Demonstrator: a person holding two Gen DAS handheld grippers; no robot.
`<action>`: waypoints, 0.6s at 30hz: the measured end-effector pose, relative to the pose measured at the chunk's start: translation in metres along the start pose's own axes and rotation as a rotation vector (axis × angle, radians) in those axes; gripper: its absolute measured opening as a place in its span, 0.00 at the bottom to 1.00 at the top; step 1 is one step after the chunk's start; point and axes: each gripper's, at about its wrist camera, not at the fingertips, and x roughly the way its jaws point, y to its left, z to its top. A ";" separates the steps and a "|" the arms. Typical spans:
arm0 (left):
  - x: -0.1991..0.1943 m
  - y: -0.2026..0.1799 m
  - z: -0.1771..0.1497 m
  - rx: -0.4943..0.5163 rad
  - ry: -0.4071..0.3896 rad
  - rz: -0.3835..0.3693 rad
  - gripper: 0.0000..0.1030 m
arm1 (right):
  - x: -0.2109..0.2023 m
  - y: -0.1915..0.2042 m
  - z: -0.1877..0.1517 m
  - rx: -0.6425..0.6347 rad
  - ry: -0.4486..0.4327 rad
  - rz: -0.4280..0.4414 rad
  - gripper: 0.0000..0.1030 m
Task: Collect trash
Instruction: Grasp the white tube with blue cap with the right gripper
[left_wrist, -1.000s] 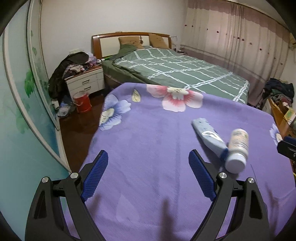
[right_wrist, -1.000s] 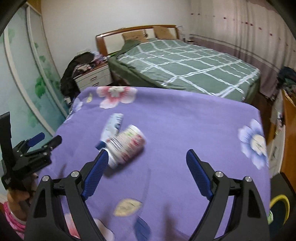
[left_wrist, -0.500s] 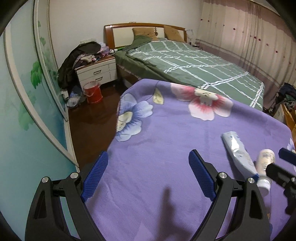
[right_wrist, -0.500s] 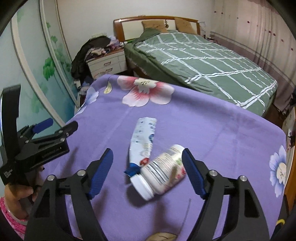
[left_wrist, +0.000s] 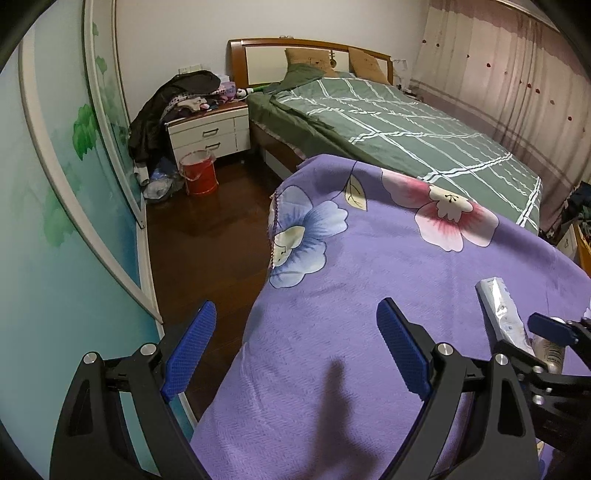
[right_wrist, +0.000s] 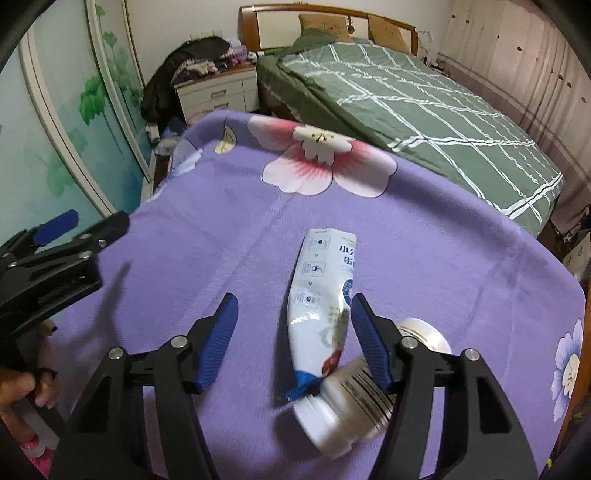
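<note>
A squeezed white tube lies on the purple flowered blanket. A white bottle lies on its side at the tube's blue cap end. My right gripper hangs low over them with its jaws closing. The tube is between the jaws, close to the right finger, and the left finger stands clear of it. My left gripper is open and holds nothing, straddling the blanket's left edge. From the left wrist, the tube and part of the bottle show at far right, behind the right gripper.
Beyond the blanket stands a bed with a green checked cover. A white nightstand piled with clothes and a red bucket stand on the dark wood floor. A painted sliding door runs along the left.
My right gripper has come down and forward over the tube and bottle, and its jaws have narrowed. My left gripper has drifted left, off toward the blanket's edge.
</note>
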 end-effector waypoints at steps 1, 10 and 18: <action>0.000 0.001 0.000 -0.003 0.001 -0.003 0.85 | 0.004 0.000 0.000 0.002 0.012 -0.006 0.58; -0.007 0.002 -0.001 -0.008 -0.010 -0.018 0.85 | 0.017 -0.005 0.000 0.006 0.031 -0.095 0.34; -0.013 0.000 -0.002 -0.002 -0.019 -0.029 0.85 | -0.006 -0.014 -0.001 0.048 -0.028 -0.045 0.30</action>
